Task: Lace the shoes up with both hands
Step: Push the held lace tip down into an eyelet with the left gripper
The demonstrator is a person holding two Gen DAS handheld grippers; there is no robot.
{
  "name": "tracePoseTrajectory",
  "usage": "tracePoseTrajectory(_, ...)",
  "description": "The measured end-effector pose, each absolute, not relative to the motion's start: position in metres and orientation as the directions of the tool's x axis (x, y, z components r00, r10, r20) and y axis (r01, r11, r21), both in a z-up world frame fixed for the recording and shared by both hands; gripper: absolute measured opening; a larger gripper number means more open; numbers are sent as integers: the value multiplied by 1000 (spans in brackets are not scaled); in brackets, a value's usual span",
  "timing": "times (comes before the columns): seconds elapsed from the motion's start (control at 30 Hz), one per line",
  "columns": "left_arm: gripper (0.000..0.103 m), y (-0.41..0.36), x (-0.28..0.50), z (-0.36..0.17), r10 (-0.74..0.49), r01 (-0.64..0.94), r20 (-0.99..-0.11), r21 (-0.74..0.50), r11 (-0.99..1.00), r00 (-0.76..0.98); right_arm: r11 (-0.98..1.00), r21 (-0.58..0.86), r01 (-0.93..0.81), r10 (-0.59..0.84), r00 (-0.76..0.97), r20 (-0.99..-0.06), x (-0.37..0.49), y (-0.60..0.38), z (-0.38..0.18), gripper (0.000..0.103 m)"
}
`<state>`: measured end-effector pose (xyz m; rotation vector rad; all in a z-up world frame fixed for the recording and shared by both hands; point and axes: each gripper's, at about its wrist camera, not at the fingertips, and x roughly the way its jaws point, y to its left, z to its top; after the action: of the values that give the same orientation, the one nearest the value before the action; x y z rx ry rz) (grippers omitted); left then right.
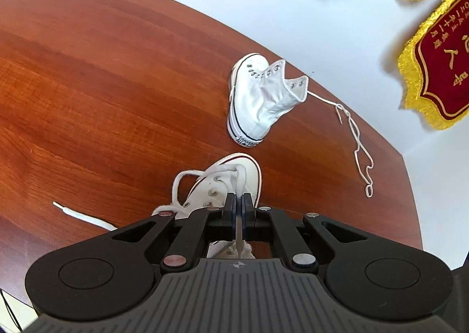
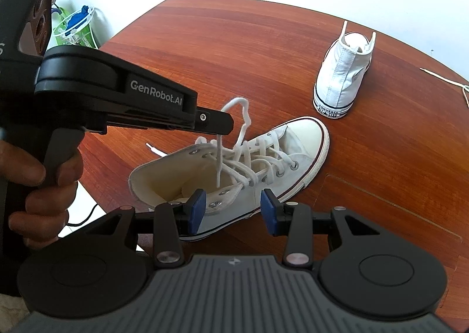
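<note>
Near shoe (image 2: 252,157) lies on its side on the wooden bench (image 2: 234,48), toe pointing away, collar gaping toward the holder; most eyelets threaded, upper ones by the collar bare. Left gripper (image 2: 227,123) has its fingers clenched on the white lace (image 2: 218,157), which hangs from the tips down toward the shoe's opening, with a slack loop arching over beyond them; judged, the end is held lifted so it stays clear of the crossings and can be aimed at the next eyelet. In its own view the left gripper (image 1: 239,201) shows the lace strand pinched flat between the closed fingers, shoe directly under. A hand (image 2: 41,186) wraps the left handle, gripper angled downward across the shoe from the left side. Right gripper (image 2: 231,208) hovers low over the collar, fingers released and spread wide, nothing between them, the upper eyelet flap framed in the gap; judged, waiting to steady the flap or take over the lace. 2nd shoe (image 1: 258,98) stands well apart toward the far edge, unlaced, its thin lace (image 1: 356,139) trailing loose over the bench. The near lace's other end (image 1: 79,214) lies flat on the bench beside the near shoe
</note>
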<state>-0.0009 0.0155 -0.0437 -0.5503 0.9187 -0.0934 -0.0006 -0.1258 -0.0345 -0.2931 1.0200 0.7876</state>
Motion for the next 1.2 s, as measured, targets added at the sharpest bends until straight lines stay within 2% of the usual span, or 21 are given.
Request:
tracePoseTrajectory(0.5, 3, 10, -1, -48, -297, -153, -730, -481, 864, 616, 693, 136, -708, 455, 284, -844, -4, -128, -33, 42)
tracePoseTrajectory(0.9, 3, -1, -3, -41, -265, -109, -733, -419, 901, 626, 688, 134, -713, 458, 284, -842, -5, -128, -34, 42)
tracePoseTrajectory(1.2, 3, 2, 5, -40, -316, -19, -717, -417, 909, 621, 687, 134, -714, 459, 284, -842, -3, -127, -34, 42)
